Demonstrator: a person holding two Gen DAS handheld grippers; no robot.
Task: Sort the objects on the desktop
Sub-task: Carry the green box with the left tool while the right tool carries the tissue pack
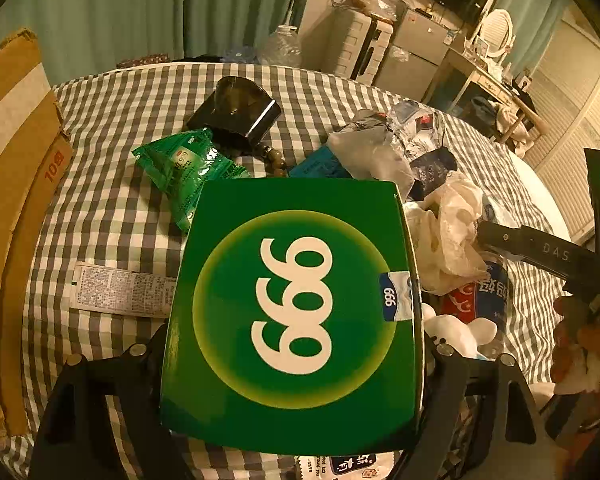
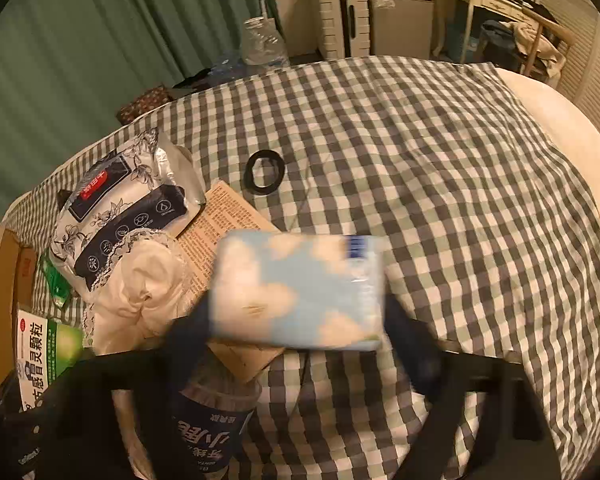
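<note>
Green box (image 1: pixel 296 312) printed "999" fills the left wrist view, pinched between the jaws of the left gripper (image 1: pixel 294 356), one finger on each side wall, held up over the checked cloth (image 1: pixel 112 208). Beyond it on the cloth: green sachet (image 1: pixel 188 168), black case (image 1: pixel 236 112), bead bracelet (image 1: pixel 274 158), printed leaflet (image 1: pixel 120 292) lying flat just left of the box, crumpled white bag (image 1: pixel 448 236) to the right. Cardboard carton (image 1: pixel 16 160) stands at the far left edge.

Tissue pack (image 2: pixel 300 292), blue with white clouds, sits between the jaws of the right gripper (image 2: pixel 300 332), clamped from both sides and off the cloth; this part of the view is motion-blurred, so contact on the right finger looks likely but isn't sharp. Below it a bottle (image 2: pixel 212 424) with a dark label lies on the cloth. Left of the pack: wet-wipes packet (image 2: pixel 120 208) with floral print, white lace cloth (image 2: pixel 140 292) touching it, newspaper sheet (image 2: pixel 220 224) underneath. Black ring (image 2: pixel 265 175) lies alone further back. Right half of the checked cloth (image 2: pixel 460 200) carries nothing else in view.
</note>
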